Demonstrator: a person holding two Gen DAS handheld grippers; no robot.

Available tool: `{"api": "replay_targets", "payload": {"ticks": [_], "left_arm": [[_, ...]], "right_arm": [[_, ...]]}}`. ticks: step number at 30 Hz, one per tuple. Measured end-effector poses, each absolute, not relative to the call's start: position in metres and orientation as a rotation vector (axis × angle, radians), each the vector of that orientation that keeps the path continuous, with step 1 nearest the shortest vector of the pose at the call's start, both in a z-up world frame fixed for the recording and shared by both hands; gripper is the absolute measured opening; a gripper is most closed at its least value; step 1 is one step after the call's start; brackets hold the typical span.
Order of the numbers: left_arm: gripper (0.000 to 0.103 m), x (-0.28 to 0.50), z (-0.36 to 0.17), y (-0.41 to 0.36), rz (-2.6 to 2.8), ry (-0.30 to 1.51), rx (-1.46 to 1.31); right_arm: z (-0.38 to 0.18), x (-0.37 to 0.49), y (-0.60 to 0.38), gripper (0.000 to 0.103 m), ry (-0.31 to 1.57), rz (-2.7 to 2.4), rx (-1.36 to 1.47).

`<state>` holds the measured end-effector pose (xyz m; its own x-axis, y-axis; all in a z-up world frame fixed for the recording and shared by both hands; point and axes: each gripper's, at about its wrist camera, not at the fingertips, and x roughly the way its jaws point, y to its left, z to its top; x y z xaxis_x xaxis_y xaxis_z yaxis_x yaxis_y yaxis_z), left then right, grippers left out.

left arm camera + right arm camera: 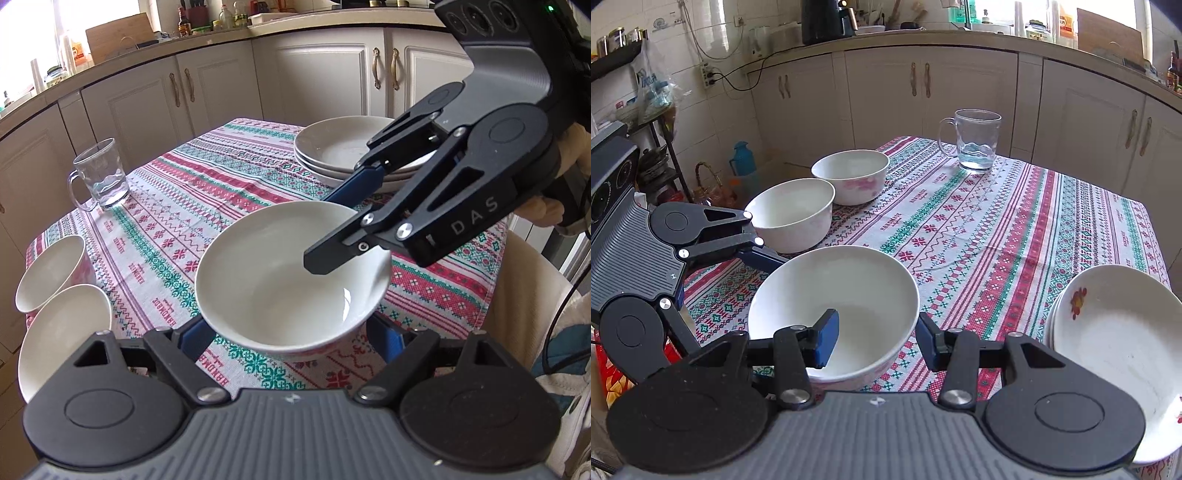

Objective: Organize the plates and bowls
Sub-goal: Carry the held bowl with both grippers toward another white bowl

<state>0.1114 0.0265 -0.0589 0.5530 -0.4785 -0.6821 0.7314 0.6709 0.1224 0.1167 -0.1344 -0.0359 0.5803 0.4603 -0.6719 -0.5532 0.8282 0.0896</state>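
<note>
Right wrist view: right gripper (875, 341) clamped on the near wall of a white bowl (834, 291), one blue pad inside, one outside, over the patterned tablecloth (997, 229). Left gripper (295, 336) straddles the same bowl's outer sides; whether its pads press the bowl I cannot tell. Two more bowls (820, 195), a glass mug (977, 142) and stacked plates (1115, 343) sit around it.
</note>
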Motion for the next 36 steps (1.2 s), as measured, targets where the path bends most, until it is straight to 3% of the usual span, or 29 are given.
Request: {"api": "replay_targets", "payload": {"ticks": [14,19,21,22,28,36], "left_arm": [[0.088,0.122,-0.066,0.02,-0.765,0.691,0.389],[0.089,0.12,-0.066,0.022,-0.774,0.688,0.373],[0.095,0.12,-0.065,0.024,-0.779,0.69,0.361],[0.096,0.119,-0.065,0.025,-0.779,0.691,0.361],[0.097,0.109,-0.064,0.038,-0.777,0.747,0.346],[0.1,0.102,-0.033,0.093,-0.627,0.678,0.285]], "right_arm": [[-0.04,0.123,-0.141,0.051,0.767,0.564,-0.126],[-0.042,0.123,-0.142,0.057,0.769,0.574,-0.115],[-0.042,0.123,-0.141,0.06,0.769,0.576,-0.118],[-0.042,0.122,-0.141,0.062,0.767,0.575,-0.118],[-0.03,0.117,-0.141,0.1,0.702,0.572,-0.123],[-0.017,0.118,-0.124,0.103,0.647,0.586,-0.228]]}}
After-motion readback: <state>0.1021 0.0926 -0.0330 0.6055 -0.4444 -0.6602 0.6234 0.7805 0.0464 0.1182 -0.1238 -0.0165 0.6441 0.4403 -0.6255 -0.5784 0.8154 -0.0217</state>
